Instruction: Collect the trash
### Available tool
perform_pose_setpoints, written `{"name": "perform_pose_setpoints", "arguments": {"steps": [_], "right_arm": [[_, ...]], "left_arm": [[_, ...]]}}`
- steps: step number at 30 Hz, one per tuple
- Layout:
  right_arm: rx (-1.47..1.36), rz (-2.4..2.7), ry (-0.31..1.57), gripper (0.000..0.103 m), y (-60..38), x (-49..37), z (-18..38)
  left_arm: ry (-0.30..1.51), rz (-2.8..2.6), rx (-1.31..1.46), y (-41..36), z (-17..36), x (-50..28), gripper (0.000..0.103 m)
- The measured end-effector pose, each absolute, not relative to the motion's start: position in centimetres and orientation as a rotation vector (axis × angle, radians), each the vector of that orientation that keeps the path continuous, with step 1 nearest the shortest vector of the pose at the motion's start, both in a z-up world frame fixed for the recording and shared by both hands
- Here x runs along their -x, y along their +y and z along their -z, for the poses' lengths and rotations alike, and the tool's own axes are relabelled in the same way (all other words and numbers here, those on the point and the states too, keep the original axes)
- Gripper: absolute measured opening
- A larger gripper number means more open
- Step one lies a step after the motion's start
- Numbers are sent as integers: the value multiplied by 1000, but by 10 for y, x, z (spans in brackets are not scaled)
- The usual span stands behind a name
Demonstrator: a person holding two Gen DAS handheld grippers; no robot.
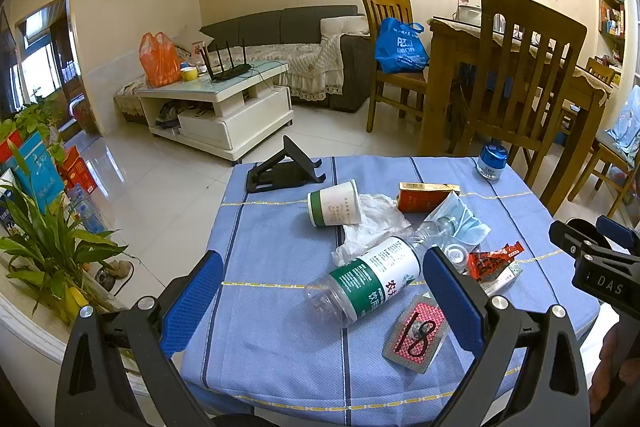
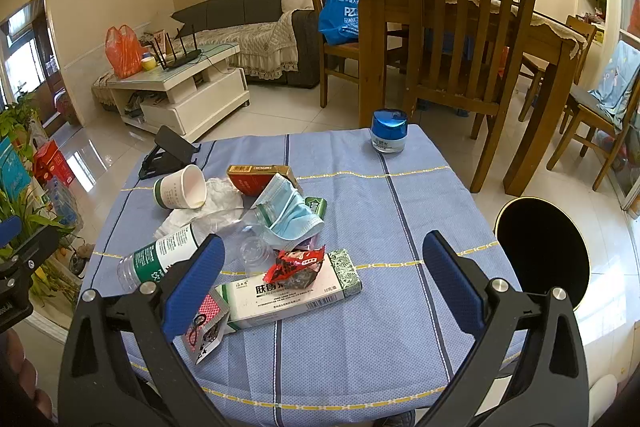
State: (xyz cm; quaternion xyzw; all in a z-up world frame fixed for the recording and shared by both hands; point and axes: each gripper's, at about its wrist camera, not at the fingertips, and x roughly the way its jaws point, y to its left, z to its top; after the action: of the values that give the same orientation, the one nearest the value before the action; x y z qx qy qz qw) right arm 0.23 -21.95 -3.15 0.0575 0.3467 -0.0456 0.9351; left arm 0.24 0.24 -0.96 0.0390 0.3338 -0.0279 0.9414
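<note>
The empty water bottle [image 1: 370, 277] lies on its side on the table [image 1: 280, 339], just ahead of the left claw [image 1: 320, 301], long axis slanting across the wide-spread, empty jaws. The right claw [image 2: 322, 283], equally wide and empty, hovers nearer the ointment box [image 2: 288, 297].

Cloth on counter [image 2: 400, 211]: blue woven, matt, fine-dotted weave. Water bottle [image 1: 368, 279]: clear glossy plastic, green-white label. Paper cup [image 1: 334, 203]: matt white paper. Tissue [image 1: 370, 223]: crumpled, soft, matt. Face mask [image 2: 288, 211]: pale blue pleated fabric. Snack wrapper [image 2: 298, 261]: red shiny foil, crinkled. Medicine box [image 2: 288, 293]: smooth printed card. Jar [image 2: 389, 131]: glossy metallic-blue lid. Left tool [image 1: 322, 301]: matt black plastic, blue textured pads [image 1: 452, 291]. Floor [image 2: 280, 115]: glossy tile. Chair [image 2: 468, 23]: varnished wood
</note>
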Motion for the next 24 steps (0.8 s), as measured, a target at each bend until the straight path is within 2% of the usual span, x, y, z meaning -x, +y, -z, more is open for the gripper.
{"name": "perform_pose_setpoints", "arguments": {"steps": [24], "right_arm": [[-101, 80, 723, 98, -211, 0, 37]], "left_arm": [[716, 43, -67, 17, 17, -11, 97]]}}
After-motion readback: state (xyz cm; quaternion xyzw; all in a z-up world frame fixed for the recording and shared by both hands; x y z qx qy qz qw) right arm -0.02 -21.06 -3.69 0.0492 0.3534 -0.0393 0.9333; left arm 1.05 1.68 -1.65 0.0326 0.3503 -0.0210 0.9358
